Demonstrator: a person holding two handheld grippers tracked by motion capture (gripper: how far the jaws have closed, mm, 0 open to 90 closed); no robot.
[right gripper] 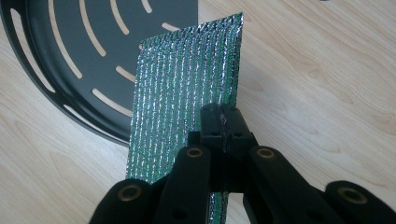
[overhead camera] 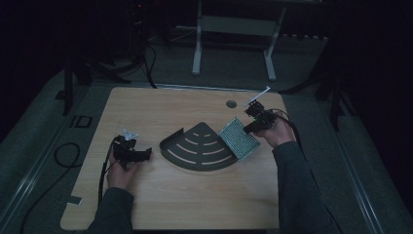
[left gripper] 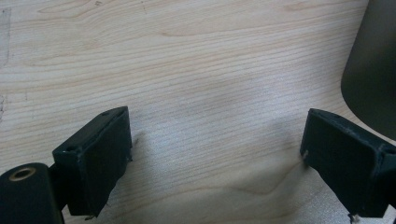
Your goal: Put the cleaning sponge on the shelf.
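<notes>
Right tool (right gripper: 223,122) clamped on foil sheet (right gripper: 187,88), slotted tray (right gripper: 70,51) just beside; left tool (left gripper: 215,154) agape

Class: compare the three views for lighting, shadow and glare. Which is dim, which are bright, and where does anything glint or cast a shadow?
High view: dim and murky, the room beyond the table nearly black. Left gripper view: bright, soft shadows on the wood between the open left tongs. Right gripper view: bright and sharp, the foil sheet glinting along its ridges, pinched in the right tongs beside the dark slotted tray.
</notes>
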